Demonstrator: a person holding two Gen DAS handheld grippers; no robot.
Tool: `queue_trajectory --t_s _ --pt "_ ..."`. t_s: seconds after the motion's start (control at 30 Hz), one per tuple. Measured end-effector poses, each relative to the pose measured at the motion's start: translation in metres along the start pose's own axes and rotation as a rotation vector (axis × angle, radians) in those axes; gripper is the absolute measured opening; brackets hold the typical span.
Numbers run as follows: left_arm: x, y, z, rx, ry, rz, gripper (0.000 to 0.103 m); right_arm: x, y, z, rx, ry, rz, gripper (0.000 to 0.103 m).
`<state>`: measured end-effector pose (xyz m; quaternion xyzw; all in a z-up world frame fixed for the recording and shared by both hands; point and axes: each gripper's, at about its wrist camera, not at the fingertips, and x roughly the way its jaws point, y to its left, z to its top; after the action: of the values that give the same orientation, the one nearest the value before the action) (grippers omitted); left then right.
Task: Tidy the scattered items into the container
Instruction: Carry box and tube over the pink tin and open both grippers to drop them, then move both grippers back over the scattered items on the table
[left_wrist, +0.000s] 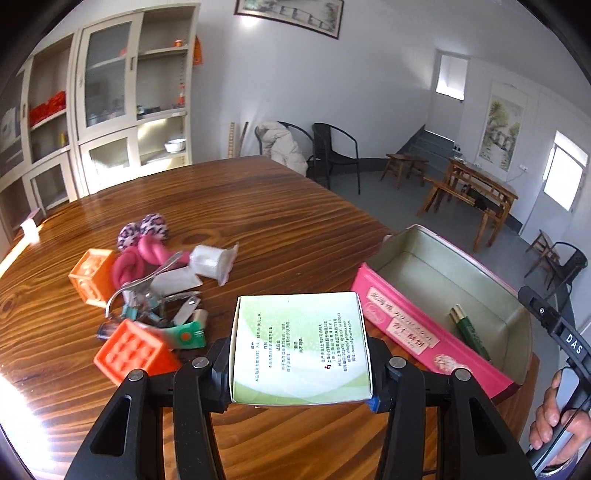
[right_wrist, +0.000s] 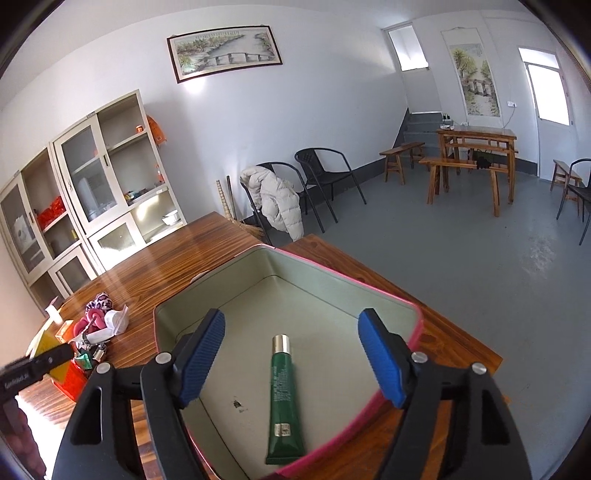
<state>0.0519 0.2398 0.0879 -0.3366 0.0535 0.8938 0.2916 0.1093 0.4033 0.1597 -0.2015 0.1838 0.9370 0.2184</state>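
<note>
My left gripper (left_wrist: 301, 373) is clamped on a small white-and-green carton (left_wrist: 300, 347) printed with fine text; the black fingers press its two side walls and the box sits squarely between them, its printed face turned up toward the camera. It hangs just short of the pink tin's near wall.

My right gripper (right_wrist: 291, 363) stands wide apart with nothing between its blue ribbed pads (right_wrist: 205, 356). It hovers above the pink tin (right_wrist: 415, 334), and directly under the gap lies a dark green tube (right_wrist: 283, 402) with a silver cap, flat on the pale green floor of the tin, cap pointing away from me. Neither pad touches the tube. From the left wrist view the same tube (left_wrist: 468, 332) rests against the tin's far inner wall, and the tin (left_wrist: 402, 325) sits at the right edge of the wooden table (left_wrist: 258, 206), with labels stuck on its pink outer side.

Left of the tin, well apart from it, the loose pile waits on the table: two orange plastic blocks (left_wrist: 129, 349), a pink knotted rope toy (left_wrist: 135, 264) with leopard-print ends, a white packet (left_wrist: 214, 260), a metal clip and a small green-and-white item (left_wrist: 186, 334), all heaped touching one another.

At the lower right of the left wrist view my right hand (left_wrist: 554, 424) grips the other tool's black handle.
</note>
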Motion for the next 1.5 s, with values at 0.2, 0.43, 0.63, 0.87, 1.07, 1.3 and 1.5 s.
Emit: queue_trajectory --t_s 0.2,0.43,0.63,0.87,1.07,1.3,1.5 --pt "0.014 -0.054 0.027 0.081 -0.014 -0.082 0.053 -0.019 -0.012 0.004 -0.022 -0.053 -0.016 0.082" --pt "0.018 -0.098 0.054 0.142 -0.043 -0.152 0.053 -0.023 -0.03 0.012 0.027 -0.063 -0.02 0.084" --pt "0.023 -0.119 0.078 0.174 -0.054 -0.197 0.061 -0.023 -0.038 0.015 0.062 -0.068 -0.029 0.084" --pt "0.028 -0.129 0.084 0.203 -0.036 -0.205 0.103 -0.024 -0.035 0.018 0.048 -0.076 -0.042 0.084" --pt "0.027 -0.114 0.074 0.172 -0.006 -0.179 0.103 -0.023 -0.033 0.02 0.065 -0.073 -0.038 0.088" --pt "0.021 -0.074 0.062 0.07 0.011 -0.15 0.103 -0.024 -0.015 0.02 0.057 -0.087 0.004 0.102" --pt "0.004 -0.023 0.049 -0.033 0.005 -0.123 0.103 -0.025 0.018 0.021 0.034 -0.085 0.071 0.102"
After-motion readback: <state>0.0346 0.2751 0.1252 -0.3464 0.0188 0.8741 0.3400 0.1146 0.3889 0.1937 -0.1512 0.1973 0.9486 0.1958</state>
